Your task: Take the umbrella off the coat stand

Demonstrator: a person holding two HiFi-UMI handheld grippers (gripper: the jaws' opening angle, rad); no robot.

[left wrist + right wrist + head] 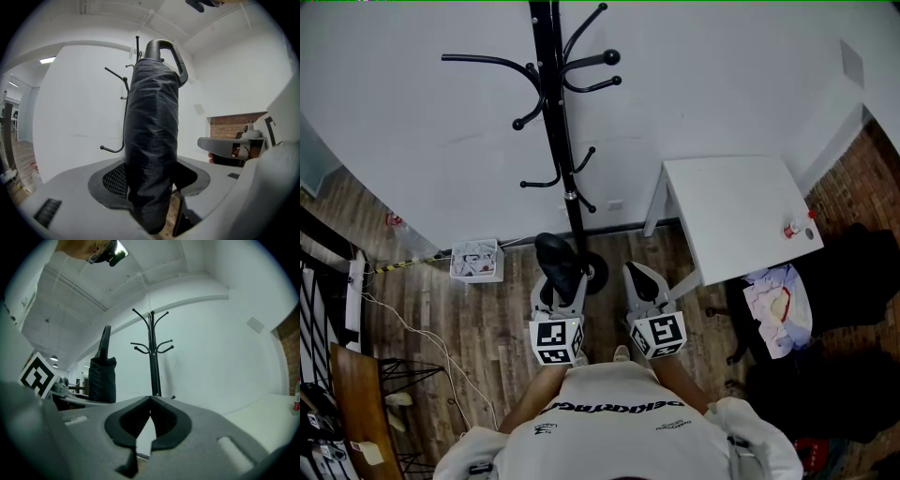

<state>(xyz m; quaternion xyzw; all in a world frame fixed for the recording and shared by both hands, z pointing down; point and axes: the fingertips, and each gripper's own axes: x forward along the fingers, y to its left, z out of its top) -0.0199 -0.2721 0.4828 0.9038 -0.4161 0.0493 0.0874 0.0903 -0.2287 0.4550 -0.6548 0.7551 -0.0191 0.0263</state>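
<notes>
Two tools — left tool (149,180) clamps umbrella (152,117), lower end hidden; right tool (150,399) clenched empty.

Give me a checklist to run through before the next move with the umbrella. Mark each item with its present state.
1. Left claw shut on the umbrella: ok, the folded canopy sits clamped between its pads.
2. Umbrella upright with its handle on top: ok.
3. Umbrella off the hooks of the coat stand: ok, the right gripper view shows it standing apart from the pole.
4. Right claw empty and out of the way: ok, its tips meet with nothing between them.
5. Grip firm enough that the umbrella will not slide: cannot tell.
</notes>
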